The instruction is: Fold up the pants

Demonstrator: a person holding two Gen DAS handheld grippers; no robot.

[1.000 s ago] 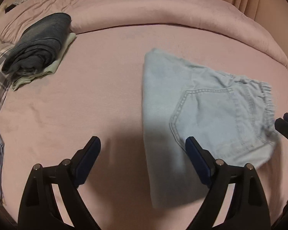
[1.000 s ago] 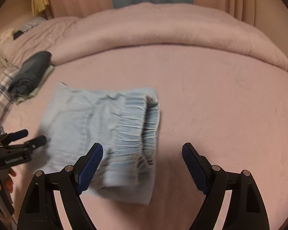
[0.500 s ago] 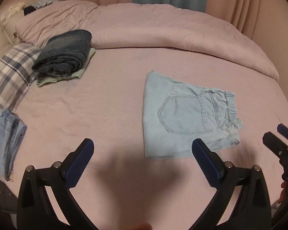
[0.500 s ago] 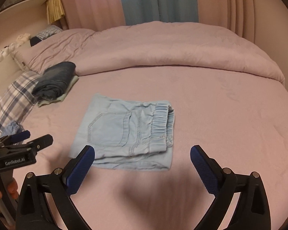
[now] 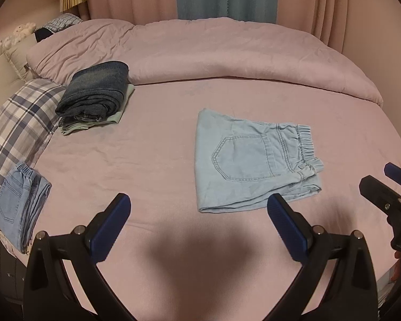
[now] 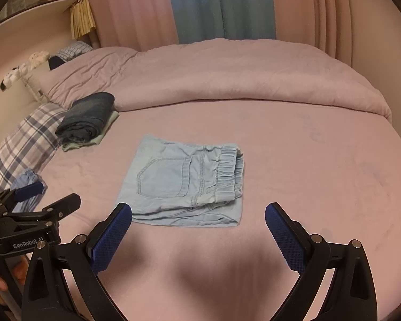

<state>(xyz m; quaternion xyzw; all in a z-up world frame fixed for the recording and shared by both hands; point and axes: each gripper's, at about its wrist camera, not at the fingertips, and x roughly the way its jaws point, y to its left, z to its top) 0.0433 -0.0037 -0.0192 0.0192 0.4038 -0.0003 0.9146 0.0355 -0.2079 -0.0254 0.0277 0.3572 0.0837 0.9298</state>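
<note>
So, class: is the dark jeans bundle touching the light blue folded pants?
Apart. The left wrist view shows bare pink bedsheet between the dark jeans bundle and the light blue folded pants.

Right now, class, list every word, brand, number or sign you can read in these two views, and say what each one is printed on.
"GenRobot.AI": white lettering on the black body of the left gripper, seen at the left edge of the right wrist view.
Nothing else is readable: the folded light blue pants show no legible label.

Dim, warm pinkish light; soft dark shadow on the near bed (image 5: 189, 251); sharp centre; fisheye-bent, vignetted edges.
</note>
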